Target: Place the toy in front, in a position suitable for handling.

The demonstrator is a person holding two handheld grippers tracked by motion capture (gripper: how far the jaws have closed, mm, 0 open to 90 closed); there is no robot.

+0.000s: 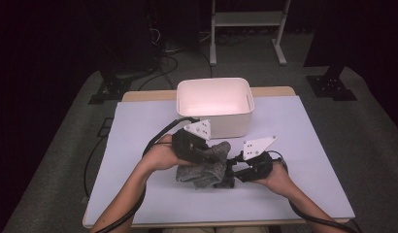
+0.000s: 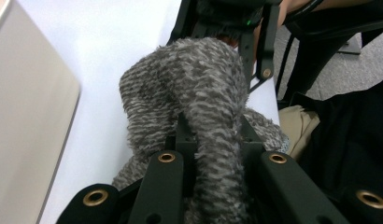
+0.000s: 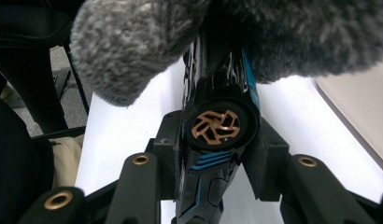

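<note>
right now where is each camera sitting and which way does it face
High view: above the person's side, looking forward and down on the table, white bin, both forearms and grippers.
Left gripper view: rides the left gripper, looking along its jaws, shut on the grey fuzzy cloth.
Right gripper view: rides the right gripper, jaws clamped on a black and blue cylindrical tool.
All share the cloth.

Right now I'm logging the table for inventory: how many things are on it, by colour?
Grey: 1, fuzzy cloth
White: 1, bin
Black with blue and copper: 1, cylindrical gadget
Total: 3
</note>
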